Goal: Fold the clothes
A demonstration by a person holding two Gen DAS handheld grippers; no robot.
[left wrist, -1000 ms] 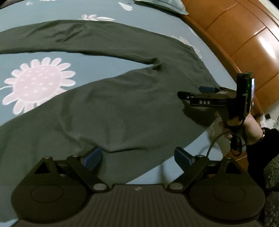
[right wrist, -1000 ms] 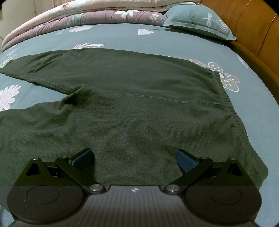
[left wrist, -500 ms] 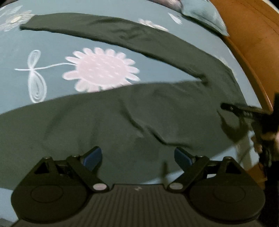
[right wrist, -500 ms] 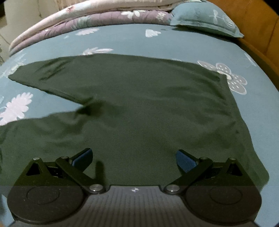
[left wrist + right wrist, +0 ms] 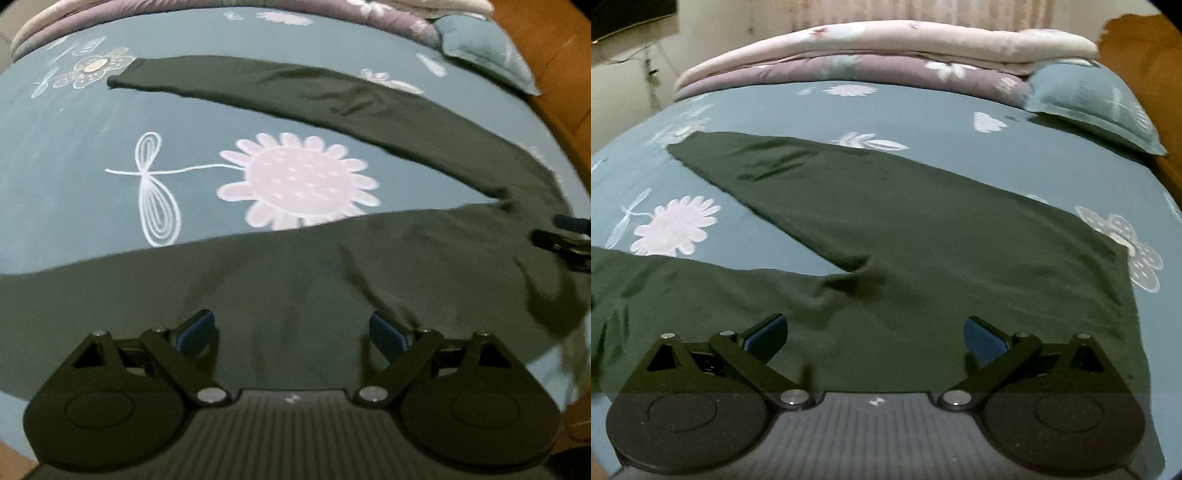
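Note:
Dark green trousers (image 5: pixel 332 273) lie spread flat on a blue flowered bedsheet (image 5: pixel 92 155), the two legs splayed apart in a V. In the left wrist view my left gripper (image 5: pixel 291 330) hovers open over the near leg, nothing between its blue pads. The far leg (image 5: pixel 314 96) stretches to the upper left. My right gripper (image 5: pixel 565 236) pokes in at the right edge, near the waist end. In the right wrist view my right gripper (image 5: pixel 875 334) is open above the seat of the trousers (image 5: pixel 923 236), with the crotch (image 5: pixel 860 266) just ahead and the waistband (image 5: pixel 1126 295) at right.
A folded pink and purple quilt (image 5: pixel 886 55) and a blue pillow (image 5: pixel 1093 99) lie along the far side of the bed. A wooden headboard (image 5: pixel 554 48) runs down the right. The bed's near edge is under the left gripper.
Both grippers have pulled back and risen, so more of the bed shows. The left view has swung left toward the trouser legs. Both stay open.

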